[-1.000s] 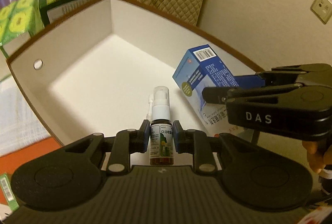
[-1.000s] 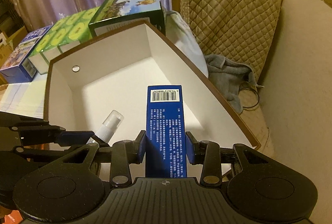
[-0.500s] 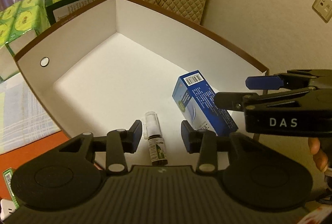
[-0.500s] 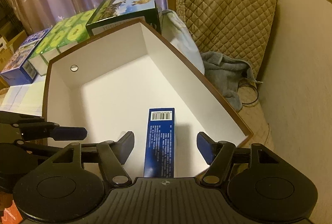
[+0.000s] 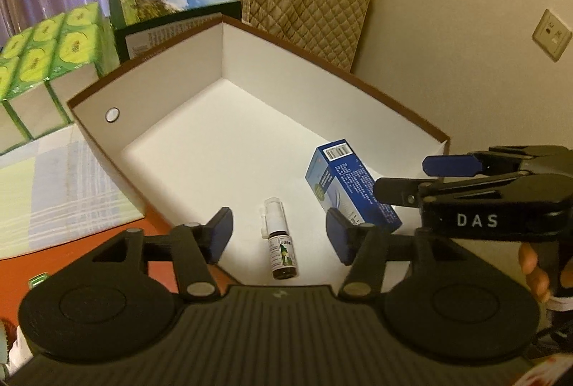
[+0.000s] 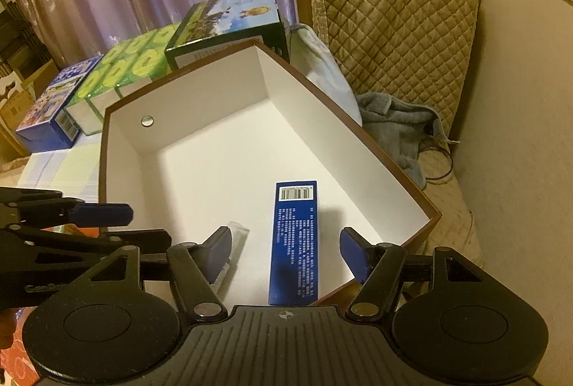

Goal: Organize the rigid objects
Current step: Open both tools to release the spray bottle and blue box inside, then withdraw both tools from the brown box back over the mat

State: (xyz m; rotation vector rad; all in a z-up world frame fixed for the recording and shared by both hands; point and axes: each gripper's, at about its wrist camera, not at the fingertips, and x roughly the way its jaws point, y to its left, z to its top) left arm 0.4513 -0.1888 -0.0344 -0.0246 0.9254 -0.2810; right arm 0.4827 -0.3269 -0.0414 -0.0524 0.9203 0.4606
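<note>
Orange surface (image 5: 21, 271); white box (image 5: 250, 149) holding spray bottle (image 5: 281, 248), blue carton (image 5: 352, 187). Left tool (image 5: 279, 235), right tool (image 6: 286, 248): released, just opening, empty. Placement done; next, withdraw, fetch another.

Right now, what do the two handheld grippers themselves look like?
Both are matte black plastic. The left gripper has round discs, silver pivot pins, a ribbed base and dark blue finger pads. The right gripper shows white letters DAS on its side and matching blue pads.

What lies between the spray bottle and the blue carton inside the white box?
Nothing: in the left wrist view, only bare white floor of the box separates the spray bottle from the blue carton.
</note>
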